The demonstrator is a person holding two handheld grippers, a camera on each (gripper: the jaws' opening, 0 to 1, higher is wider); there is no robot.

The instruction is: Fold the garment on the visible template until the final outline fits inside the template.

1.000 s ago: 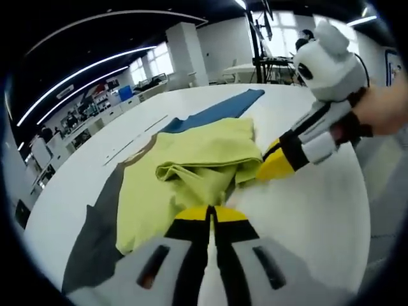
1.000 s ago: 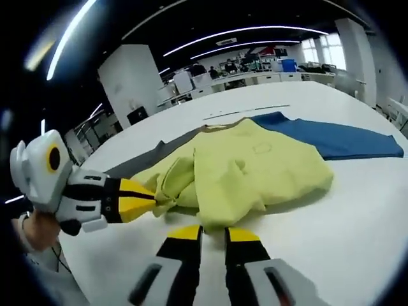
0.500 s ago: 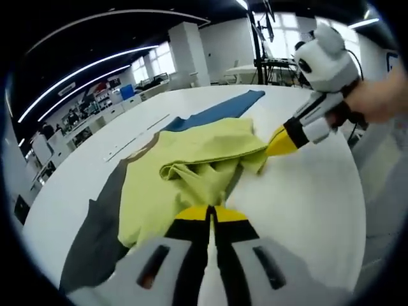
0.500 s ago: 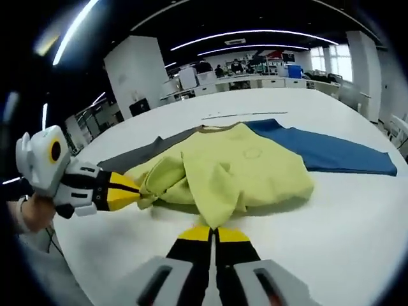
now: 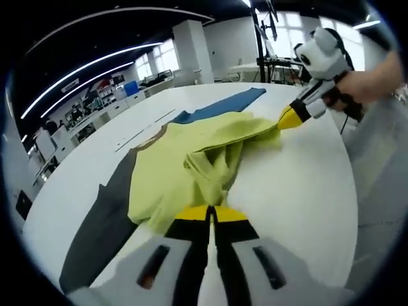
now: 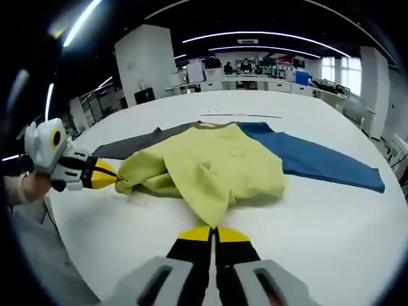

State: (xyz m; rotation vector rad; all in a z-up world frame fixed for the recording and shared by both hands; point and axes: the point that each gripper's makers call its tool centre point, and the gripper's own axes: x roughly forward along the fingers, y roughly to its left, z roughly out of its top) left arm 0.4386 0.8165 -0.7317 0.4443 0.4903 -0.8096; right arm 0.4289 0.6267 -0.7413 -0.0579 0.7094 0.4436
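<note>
White table (image 6: 331,210) lies bare around the yellow garment (image 6: 204,166), both grippers' fingers clenched on its edges.

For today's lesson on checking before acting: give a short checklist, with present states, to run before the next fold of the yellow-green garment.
1. Left claw shut on the yellow-green garment: ok.
2. Right claw shut on the garment's hem: ok.
3. Garment, grey piece and blue piece all visible on the white table: ok.
4. Cloth pulled smooth between the claws: not ok, bunched folds remain.
5. Outline fits inside the template: cannot tell.
</note>
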